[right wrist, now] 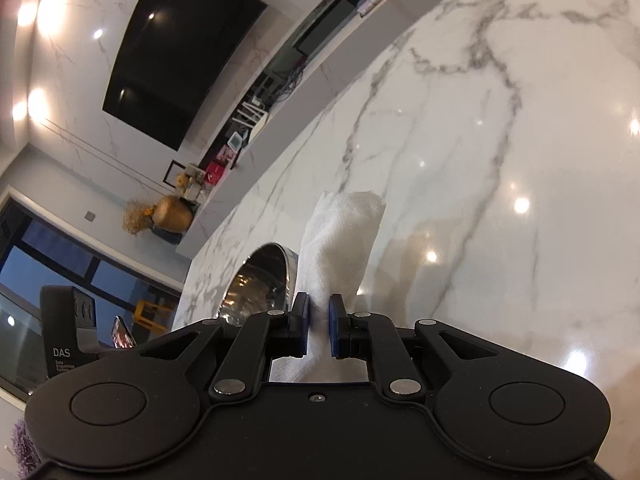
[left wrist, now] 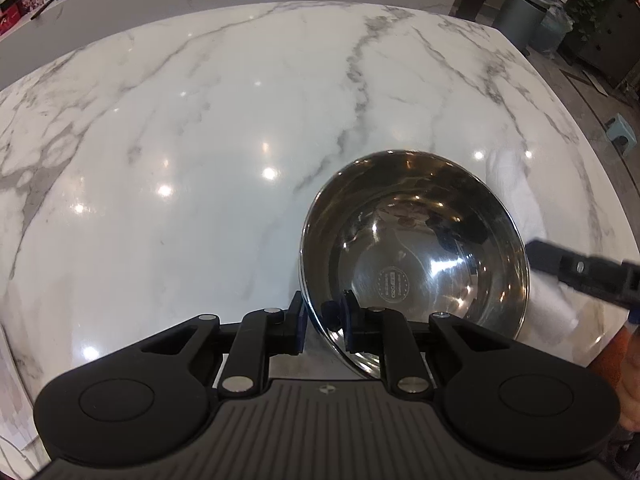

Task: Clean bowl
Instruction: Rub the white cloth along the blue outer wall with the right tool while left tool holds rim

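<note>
Grip, left: left gripper (left wrist: pixel 323 324) straddles the near rim of the bowl (left wrist: pixel 416 248), 1 pad outside the wall and 1 inside, pressed together on the thin steel; the bowl looks tipped toward the camera, not flat.
Grip, right: right gripper (right wrist: pixel 319 330) is clamped tight on the white cloth (right wrist: pixel 340 240), which stands out past the pads in a loose roll.
Bowl, place: toward the near right of the marble worktop (left wrist: pixel 200 140), the cloth just beyond its right side.
Bowl, handling: polished steel, probably light, stiff and slippery; a thin rim pinch may let it swing or slide, so the wall just under the rim is the place to hold.
Cloth, handling: soft, limp, light; it should mould to the curved inside, and holding it near the pads keeps the wiping end firm.
Writing, bowl: round stamp (left wrist: pixel 394 282) on the bowl floor, too small to read.
Writing, far: dark device (right wrist: pixel 68 332) at the left of the right wrist view reads "DAS", "Data Acquisition System" beneath.
</note>
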